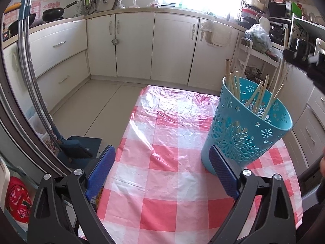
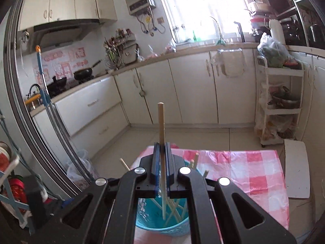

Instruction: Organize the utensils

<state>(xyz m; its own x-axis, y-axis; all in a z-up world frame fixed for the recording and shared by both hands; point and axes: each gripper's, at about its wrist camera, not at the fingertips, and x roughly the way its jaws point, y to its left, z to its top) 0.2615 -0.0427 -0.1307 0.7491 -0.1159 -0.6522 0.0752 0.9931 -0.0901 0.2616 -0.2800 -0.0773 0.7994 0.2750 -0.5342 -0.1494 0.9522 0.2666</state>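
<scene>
A turquoise perforated holder [image 1: 247,130] stands on the red-and-white checked table [image 1: 162,162], with several wooden chopsticks [image 1: 233,83] in it. My left gripper [image 1: 162,162] is open and empty, low over the table; its right finger [image 1: 223,172] is close beside the holder's base. My right gripper [image 2: 161,154] is shut on one chopstick [image 2: 161,126], held upright with its lower tip down inside the holder [image 2: 162,225], directly above it. The right gripper also shows blurred in the left wrist view [image 1: 304,59], above the holder.
White kitchen cabinets [image 1: 134,44] line the far wall beyond tiled floor. A white shelf trolley [image 2: 280,105] stands at the right. A broom and dustpan [image 1: 77,146] lean left of the table. A white board [image 2: 297,168] lies by the table's right side.
</scene>
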